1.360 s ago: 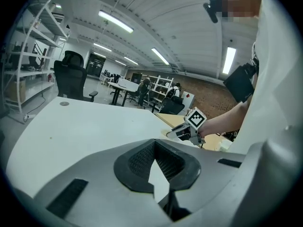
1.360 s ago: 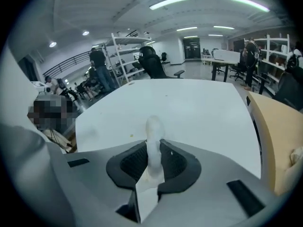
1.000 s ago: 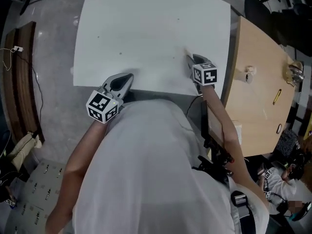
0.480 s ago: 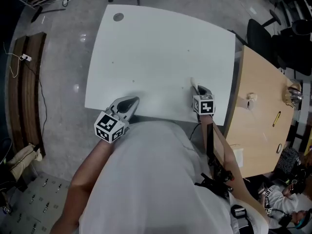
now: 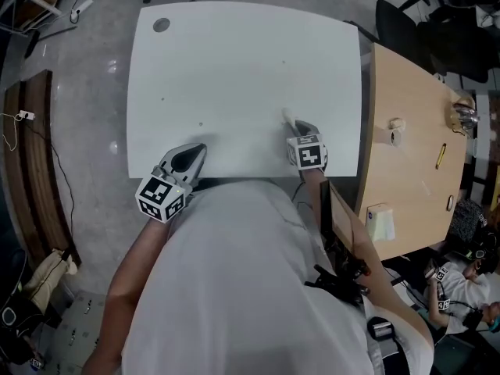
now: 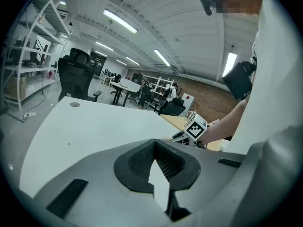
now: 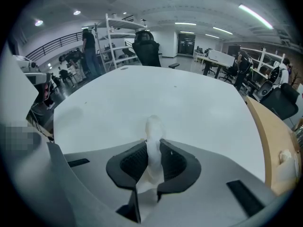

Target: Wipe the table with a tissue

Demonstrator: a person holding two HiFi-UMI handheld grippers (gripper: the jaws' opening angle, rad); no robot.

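The white table [image 5: 234, 61] fills the middle of the head view. My right gripper [image 5: 295, 128] is near the table's front right, pointing steeply down and shut on a rolled white tissue [image 5: 287, 116]. The tissue's end touches the tabletop. In the right gripper view the tissue [image 7: 152, 126] stands pinched between the dark pads of the right gripper [image 7: 153, 148] and sticks out over the table [image 7: 165, 93]. My left gripper [image 5: 190, 156] hovers at the table's front left edge. In its own view the left gripper [image 6: 155, 148] is shut, with nothing between its jaws.
A wooden desk [image 5: 406, 131] abuts the table's right side and carries small items and a pale block [image 5: 380, 223]. Black office chairs [image 5: 406, 18] stand beyond the far right corner. There is a round grommet [image 5: 161, 25] at the table's far left. A wooden bench [image 5: 31, 170] lies on the floor to the left.
Both grippers have shifted a little to the left along the table's front part. The right one still holds the tissue against the top.
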